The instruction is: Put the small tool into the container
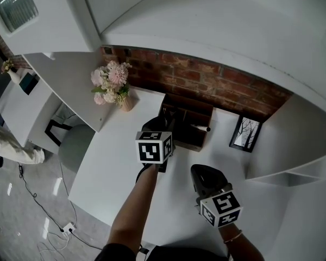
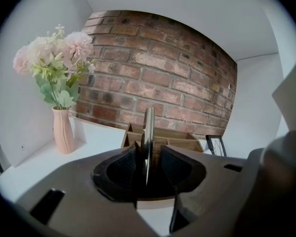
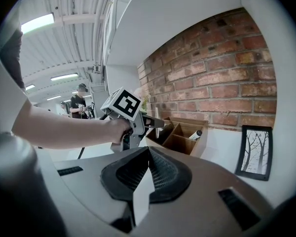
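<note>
A: Risk: the slim silver metal tool (image 2: 148,127) stands loose between the wide-apart pads of the left claw (image 2: 148,153). It could clip a divider of the brown wooden compartment box (image 2: 180,141) beneath and tip onto the white counter (image 2: 96,132).
B: Tool's look?
A: Thin, shiny, upright, resting against one pad. The right claw (image 3: 147,152) is closed, empty and apart from the box.

Container (image 1: 191,129) on table (image 1: 114,162), brick wall (image 1: 206,83) behind it. Flower vase (image 1: 125,101) left of container, picture frame (image 1: 245,133) right. Pen (image 1: 201,128) lies in container. Left gripper (image 2: 148,164) just before container's left end, small tool (image 2: 148,132) upright between its jaws. Right gripper (image 3: 147,174) further before container, rightward.
</note>
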`<state>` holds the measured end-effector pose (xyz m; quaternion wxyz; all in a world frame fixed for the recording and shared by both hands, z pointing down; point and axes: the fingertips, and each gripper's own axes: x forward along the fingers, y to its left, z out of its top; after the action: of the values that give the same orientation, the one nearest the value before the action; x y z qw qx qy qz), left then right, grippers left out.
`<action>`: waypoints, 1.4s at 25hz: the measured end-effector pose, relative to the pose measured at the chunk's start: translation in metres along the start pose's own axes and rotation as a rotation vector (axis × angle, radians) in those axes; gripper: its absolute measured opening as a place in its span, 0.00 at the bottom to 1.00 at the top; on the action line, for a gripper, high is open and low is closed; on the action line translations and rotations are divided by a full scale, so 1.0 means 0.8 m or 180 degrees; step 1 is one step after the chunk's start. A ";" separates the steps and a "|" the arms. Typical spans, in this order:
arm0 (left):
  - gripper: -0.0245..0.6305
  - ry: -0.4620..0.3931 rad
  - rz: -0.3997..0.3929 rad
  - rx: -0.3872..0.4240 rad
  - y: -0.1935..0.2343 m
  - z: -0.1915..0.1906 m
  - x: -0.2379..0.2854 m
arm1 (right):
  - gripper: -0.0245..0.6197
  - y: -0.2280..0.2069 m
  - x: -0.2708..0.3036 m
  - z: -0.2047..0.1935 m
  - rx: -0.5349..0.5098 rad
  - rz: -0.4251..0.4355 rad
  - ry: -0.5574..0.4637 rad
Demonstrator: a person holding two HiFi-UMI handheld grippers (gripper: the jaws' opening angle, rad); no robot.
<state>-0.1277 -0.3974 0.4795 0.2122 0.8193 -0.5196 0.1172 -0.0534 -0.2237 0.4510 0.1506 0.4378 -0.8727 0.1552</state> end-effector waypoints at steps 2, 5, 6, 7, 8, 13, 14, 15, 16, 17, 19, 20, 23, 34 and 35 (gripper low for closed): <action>0.26 0.0041 -0.0002 -0.0022 -0.001 -0.007 -0.003 | 0.05 0.001 -0.002 0.001 -0.0022 0.0000 -0.0003; 0.26 0.0087 0.0013 -0.0065 -0.001 -0.020 -0.012 | 0.05 0.003 -0.004 0.001 -0.0031 -0.0006 -0.0008; 0.26 0.0076 0.0007 -0.0075 -0.002 -0.023 -0.015 | 0.05 0.004 -0.005 -0.001 -0.0033 -0.0007 -0.0004; 0.26 0.0068 -0.0001 -0.0083 -0.004 -0.026 -0.019 | 0.05 0.004 -0.006 -0.002 -0.0033 -0.0008 0.0003; 0.26 0.0072 -0.0002 -0.0091 -0.005 -0.030 -0.023 | 0.05 0.005 -0.007 -0.003 -0.0031 -0.0011 0.0010; 0.26 0.0169 0.0050 -0.0116 -0.010 -0.061 -0.048 | 0.05 0.009 -0.014 -0.007 -0.0034 -0.0022 0.0015; 0.26 0.0191 0.0057 -0.0121 -0.012 -0.067 -0.054 | 0.05 0.009 -0.016 -0.007 -0.0041 -0.0021 0.0010; 0.26 0.0207 0.0065 -0.0128 -0.014 -0.072 -0.060 | 0.05 0.010 -0.018 -0.007 -0.0047 -0.0021 0.0005; 0.25 0.0217 0.0074 -0.0138 -0.016 -0.077 -0.066 | 0.05 0.011 -0.020 -0.007 -0.0052 -0.0020 0.0000; 0.24 0.0224 0.0080 -0.0150 -0.018 -0.081 -0.072 | 0.05 0.012 -0.023 -0.007 -0.0057 -0.0019 -0.0005; 0.23 0.0236 0.0089 -0.0173 -0.023 -0.089 -0.084 | 0.05 0.015 -0.028 -0.007 -0.0070 -0.0012 -0.0016; 0.23 0.0242 0.0094 -0.0187 -0.025 -0.093 -0.089 | 0.05 0.016 -0.030 -0.007 -0.0079 -0.0008 -0.0022; 0.20 0.0253 0.0136 -0.0230 -0.030 -0.104 -0.105 | 0.05 0.020 -0.037 -0.010 -0.0127 0.0007 -0.0028; 0.10 0.0154 0.0221 -0.0262 -0.070 -0.134 -0.185 | 0.05 0.028 -0.070 -0.022 -0.0182 0.0105 -0.0084; 0.10 0.0144 0.0229 -0.0263 -0.074 -0.137 -0.194 | 0.05 0.029 -0.074 -0.023 -0.0179 0.0115 -0.0089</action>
<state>-0.1380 -0.1999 0.4988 0.2532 0.7877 -0.5482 0.1217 -0.0360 -0.1609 0.4408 0.1479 0.4197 -0.8865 0.1271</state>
